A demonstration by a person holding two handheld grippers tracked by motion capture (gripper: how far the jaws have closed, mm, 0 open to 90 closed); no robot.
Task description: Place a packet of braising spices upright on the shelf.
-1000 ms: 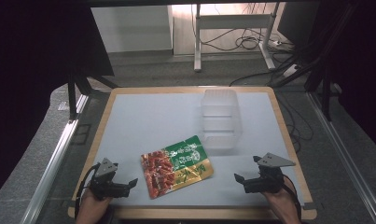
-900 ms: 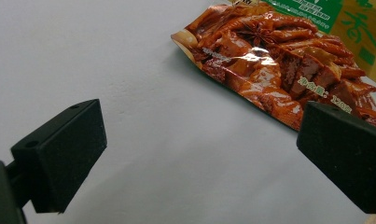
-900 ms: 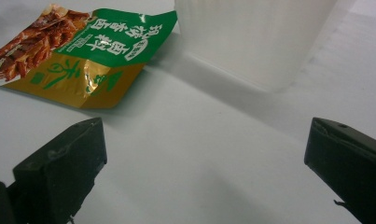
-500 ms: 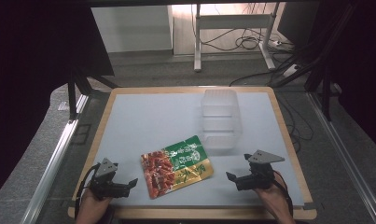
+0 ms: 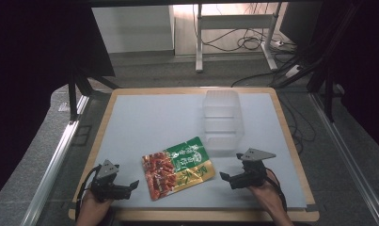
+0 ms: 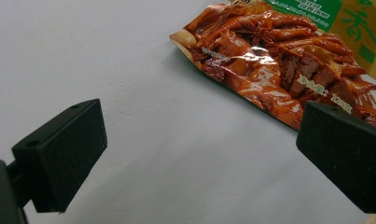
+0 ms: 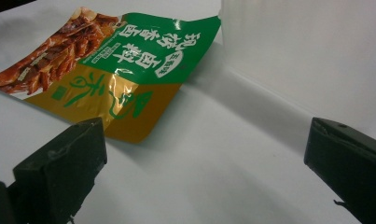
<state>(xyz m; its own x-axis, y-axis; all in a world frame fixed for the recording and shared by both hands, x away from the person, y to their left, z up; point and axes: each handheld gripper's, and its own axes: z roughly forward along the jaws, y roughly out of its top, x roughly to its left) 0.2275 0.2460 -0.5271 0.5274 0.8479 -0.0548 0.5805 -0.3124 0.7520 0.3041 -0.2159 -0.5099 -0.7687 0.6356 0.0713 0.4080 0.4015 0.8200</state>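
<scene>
1. High view entry: a snack packet (image 5: pixel 178 167) is lying flat on the white tabletop (image 5: pixel 154 122), near the near edge and slightly left of centre, its red end pointing near-left and its green and yellow end pointing far-right.
2. Clear plastic container (image 5: pixel 221 121) is standing upright on the tabletop, far and right of the packet; its near wall is sitting just beside the packet's green corner, and whether the two are touching cannot be told.
3. Left tool (image 5: pixel 130 184) is resting low at the near-left corner of the tabletop, in the person's left hand (image 5: pixel 92 211), with its tips pointing right toward the packet's red end and stopping just short of it.
4. Left gripper view: the left tool (image 6: pixel 199 154) is standing wide open with nothing between its jaws; the packet's red end (image 6: pixel 288 60) is lying beyond them, apart from both.
5. Right tool (image 5: pixel 225 178) is sitting at the near right, in the person's right hand (image 5: pixel 267 195), pointing left, near the packet's yellow corner and not touching it.
6. Right gripper view: the right tool (image 7: pixel 204 158) is gaping wide and holding nothing; the packet (image 7: pixel 120 70) is lying ahead on the left, and the container's wall (image 7: pixel 307 56) is rising on the right.
</scene>
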